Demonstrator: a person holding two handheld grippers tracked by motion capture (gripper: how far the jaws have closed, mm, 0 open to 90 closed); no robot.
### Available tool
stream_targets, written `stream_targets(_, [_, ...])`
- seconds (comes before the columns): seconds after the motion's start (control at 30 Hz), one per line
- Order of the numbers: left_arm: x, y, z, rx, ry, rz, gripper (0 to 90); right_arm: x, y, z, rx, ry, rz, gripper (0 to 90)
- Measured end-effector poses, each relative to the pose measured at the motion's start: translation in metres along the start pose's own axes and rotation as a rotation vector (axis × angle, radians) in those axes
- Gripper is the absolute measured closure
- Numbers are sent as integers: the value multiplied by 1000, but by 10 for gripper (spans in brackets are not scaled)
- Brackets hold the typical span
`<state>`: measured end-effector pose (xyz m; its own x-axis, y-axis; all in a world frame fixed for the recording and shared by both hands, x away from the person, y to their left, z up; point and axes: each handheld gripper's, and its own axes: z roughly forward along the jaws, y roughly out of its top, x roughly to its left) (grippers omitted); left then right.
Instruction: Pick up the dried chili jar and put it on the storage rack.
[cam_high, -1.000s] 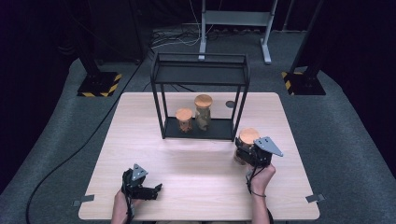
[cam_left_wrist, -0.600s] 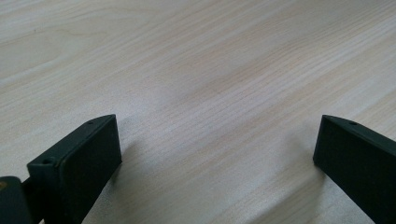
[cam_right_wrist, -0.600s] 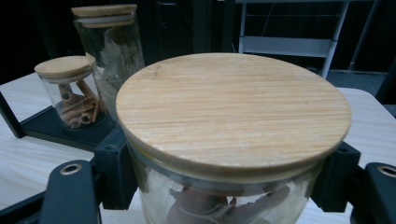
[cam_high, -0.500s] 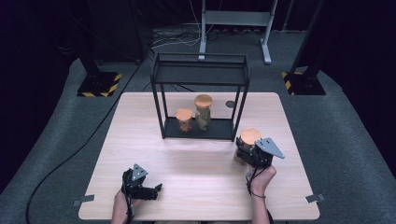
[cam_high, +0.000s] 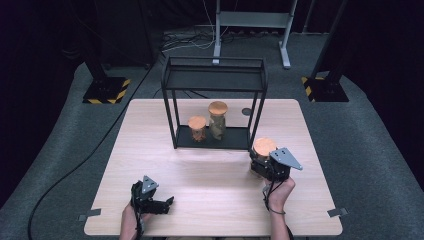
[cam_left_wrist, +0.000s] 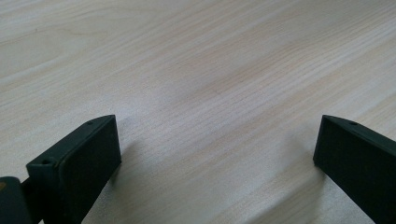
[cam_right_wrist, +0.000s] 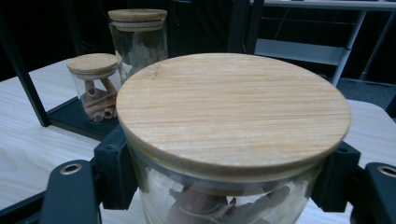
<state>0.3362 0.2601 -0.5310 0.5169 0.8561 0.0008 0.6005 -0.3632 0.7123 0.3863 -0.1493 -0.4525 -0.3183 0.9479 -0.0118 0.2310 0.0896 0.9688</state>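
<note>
At the left of the desk (cam_high: 210, 175), near its front edge, the left hand-held gripper (cam_high: 150, 200) rests released, its jaws standing wide apart over bare wood with nothing between them. Toward the middle, the black wire shelf (cam_high: 215, 85) carries two glass jars on its lower tier: a short jar (cam_high: 197, 128) holding rolled brown sticks, and just beside it a taller jar (cam_high: 218, 120) with pale, leaf-like contents. At the right, beside the shelf's front corner, the right hand-held gripper (cam_right_wrist: 224, 186) is clenched on a third jar (cam_right_wrist: 233, 135), pads pressing the glass wall just beneath the bamboo lid (cam_right_wrist: 233, 109). Judged rigid, smooth, breakable and moderately heavy; the wall is the sound hold, as the lid may lift off. Its brownish contents are unclear.
</note>
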Motion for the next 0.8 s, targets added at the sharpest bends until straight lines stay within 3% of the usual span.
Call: stream_targets(0.8, [0, 0, 0, 2, 0, 1, 0, 14, 11, -1, 6, 41, -29, 247])
